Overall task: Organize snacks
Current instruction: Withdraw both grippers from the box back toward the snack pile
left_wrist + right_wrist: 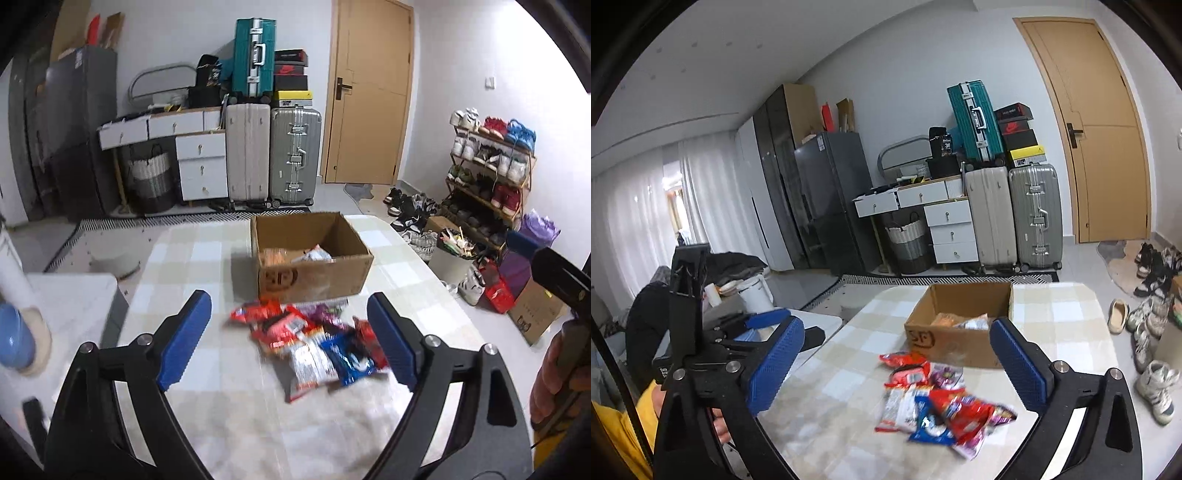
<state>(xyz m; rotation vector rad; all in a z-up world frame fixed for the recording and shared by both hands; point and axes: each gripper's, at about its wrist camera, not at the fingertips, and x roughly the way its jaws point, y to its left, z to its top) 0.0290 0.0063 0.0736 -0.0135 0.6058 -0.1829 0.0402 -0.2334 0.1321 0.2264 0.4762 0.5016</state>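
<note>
A loose pile of snack packets [317,343] in red, blue, purple and silver wrappers lies on the checked tablecloth [184,258]. Just behind it stands an open cardboard box [314,273] with a few packets [295,254] inside. My left gripper [290,301] hangs above the pile, open, with nothing between its blue pads. In the right wrist view the same pile [934,402] and box [945,343] sit under my right gripper [897,323], which is wide open and holds nothing. A hand [554,369] grips the right tool at the frame's right edge.
A white side table [74,295] with a blue cup [14,339] adjoins the table's left side. A full waste bin [450,258], a shoe rack [491,166] and loose shoes [1152,332] crowd the floor on the right. Suitcases [273,155] and drawers line the far wall.
</note>
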